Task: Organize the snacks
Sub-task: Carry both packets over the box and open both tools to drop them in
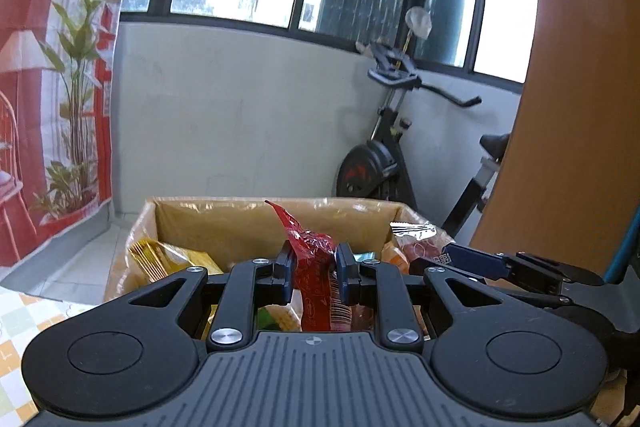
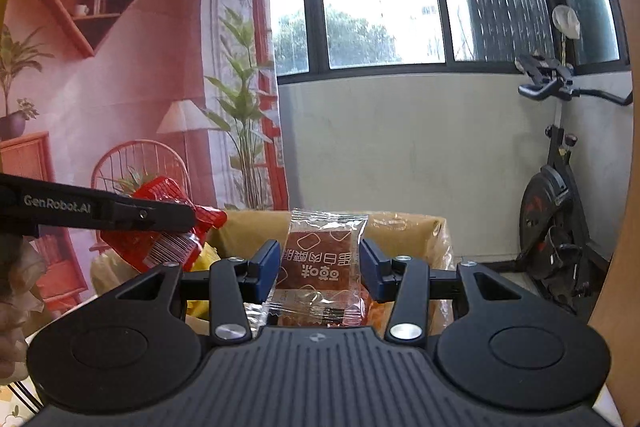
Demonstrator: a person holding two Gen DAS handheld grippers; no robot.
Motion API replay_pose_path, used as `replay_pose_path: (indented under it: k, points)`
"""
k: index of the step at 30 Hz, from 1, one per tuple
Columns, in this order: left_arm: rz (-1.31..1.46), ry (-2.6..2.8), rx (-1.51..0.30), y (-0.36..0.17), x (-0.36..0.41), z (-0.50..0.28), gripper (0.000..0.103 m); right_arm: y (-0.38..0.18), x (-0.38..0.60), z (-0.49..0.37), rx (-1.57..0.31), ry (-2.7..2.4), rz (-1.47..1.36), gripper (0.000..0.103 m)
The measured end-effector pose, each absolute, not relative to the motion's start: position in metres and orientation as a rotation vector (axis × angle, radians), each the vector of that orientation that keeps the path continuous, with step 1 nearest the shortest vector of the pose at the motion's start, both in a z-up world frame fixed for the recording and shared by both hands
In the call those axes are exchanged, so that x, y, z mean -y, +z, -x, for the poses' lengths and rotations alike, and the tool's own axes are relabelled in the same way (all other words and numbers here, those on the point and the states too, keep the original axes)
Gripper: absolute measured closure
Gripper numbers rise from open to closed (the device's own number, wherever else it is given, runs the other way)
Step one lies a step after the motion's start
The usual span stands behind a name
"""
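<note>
Left tongs (image 1: 313, 267) clamped on red snack packet (image 1: 316, 267), right tongs (image 2: 319, 263) clamped on clear meat-snack pouch (image 2: 324, 259), both above cardboard box (image 1: 272, 215); judged best: lower each well inside before releasing.

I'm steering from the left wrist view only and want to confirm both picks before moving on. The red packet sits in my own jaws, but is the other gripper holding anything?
Observer: Yes. The right gripper is closed on a clear packet with a brown snack, gripped by its sides.
Operator: Is that packet hanging free or resting on something?
Observer: It stands upright between the pads, in front of the cardboard box; its lower end is hidden behind the gripper body.
Operator: How does my red packet look from there?
Observer: The red packet sticks out above and below the left gripper, barcode end hanging down.
</note>
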State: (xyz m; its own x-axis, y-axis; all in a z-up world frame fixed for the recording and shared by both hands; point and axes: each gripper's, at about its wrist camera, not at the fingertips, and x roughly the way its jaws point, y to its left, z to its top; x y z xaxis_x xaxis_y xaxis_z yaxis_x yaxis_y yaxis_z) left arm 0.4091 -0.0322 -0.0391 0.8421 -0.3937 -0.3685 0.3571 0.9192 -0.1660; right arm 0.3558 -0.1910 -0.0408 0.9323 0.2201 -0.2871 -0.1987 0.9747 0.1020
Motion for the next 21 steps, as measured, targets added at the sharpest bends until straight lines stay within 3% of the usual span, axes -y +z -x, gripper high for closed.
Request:
replay_pose_path:
  k: [3,5,7,8,10,21]
  points:
    - [0.088,-0.389,-0.443,-0.046,0.033,-0.415,0.080,-0.048,0.194,-0.364,-0.323,0.202,-0.083,0.056]
    - [0.087,-0.386,-0.462,-0.049,0.033,-0.418,0.074,-0.052,0.194,-0.366,-0.334,0.208,-0.082,0.056]
    - [0.082,-0.374,-0.461,-0.050,0.032,-0.417,0.049,-0.054,0.191,-0.367,-0.346,0.204,-0.065,0.053]
    - [0.076,-0.366,-0.452,-0.050,0.032,-0.414,0.047,-0.056,0.189,-0.366,-0.347,0.198,-0.056,0.052]
    - [0.067,-0.359,-0.440,-0.048,0.029,-0.408,0.046,-0.056,0.187,-0.364,-0.348,0.186,-0.042,0.046]
    - [0.099,-0.321,-0.404,-0.028,-0.004,-0.372,0.046,-0.048,0.184,-0.324,-0.329,0.187,-0.047,0.046]
